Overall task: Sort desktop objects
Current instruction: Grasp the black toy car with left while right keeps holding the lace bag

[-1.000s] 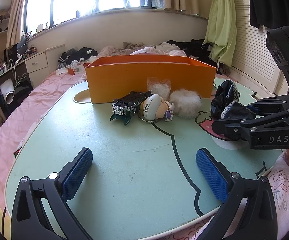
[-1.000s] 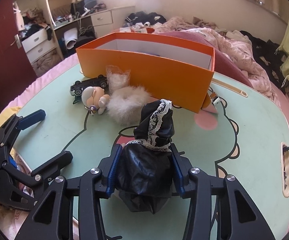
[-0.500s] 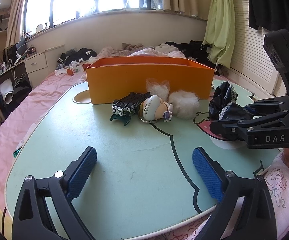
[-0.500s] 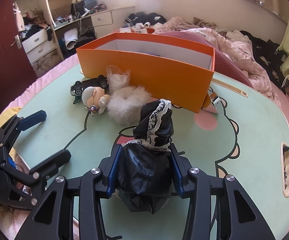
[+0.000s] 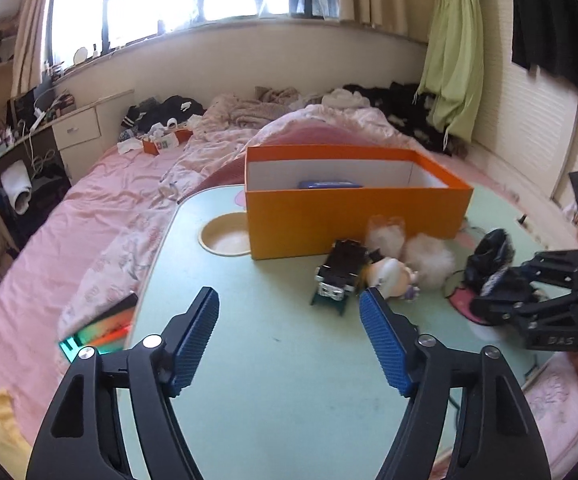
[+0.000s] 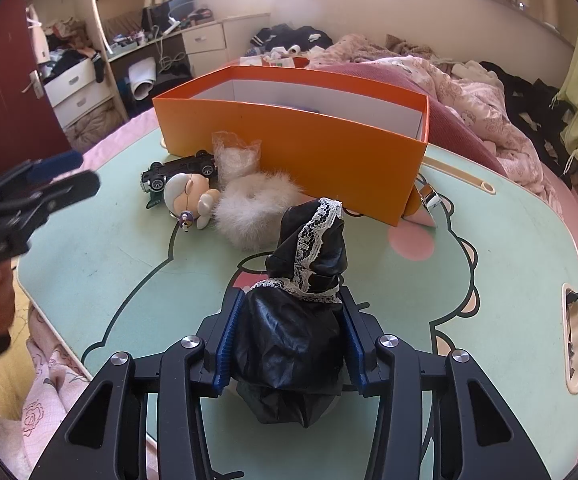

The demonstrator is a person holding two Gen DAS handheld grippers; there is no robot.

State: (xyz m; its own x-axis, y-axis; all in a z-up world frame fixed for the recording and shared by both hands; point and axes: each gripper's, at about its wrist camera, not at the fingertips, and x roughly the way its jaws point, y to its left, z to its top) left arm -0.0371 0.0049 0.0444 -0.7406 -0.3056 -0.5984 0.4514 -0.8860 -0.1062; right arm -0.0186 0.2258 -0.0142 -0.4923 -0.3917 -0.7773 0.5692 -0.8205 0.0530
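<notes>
My right gripper (image 6: 291, 332) is shut on a black pouch with white lace trim (image 6: 301, 304), held just above the green table (image 6: 109, 264); the pouch also shows in the left wrist view (image 5: 489, 254). My left gripper (image 5: 289, 336) is open and empty, raised above the table's near left part. An orange box (image 5: 353, 216) stands open at the back with a blue item (image 5: 329, 185) inside. In front of it lie a black toy car (image 5: 339, 274), a small doll figure (image 5: 391, 274), a white fluffy ball (image 5: 429, 260) and a clear plastic bag (image 6: 235, 156).
The table has a round cup recess (image 5: 225, 236) left of the box. A colourful booklet (image 5: 101, 336) lies by the table's left edge on the pink bedding (image 5: 89, 220). A pink item with a metal clip (image 6: 425, 204) sits at the box's right corner.
My left gripper has risen and swung left, now looking down into the orange box, its jaws narrower. My right gripper still holds the pouch, almost unmoved.
</notes>
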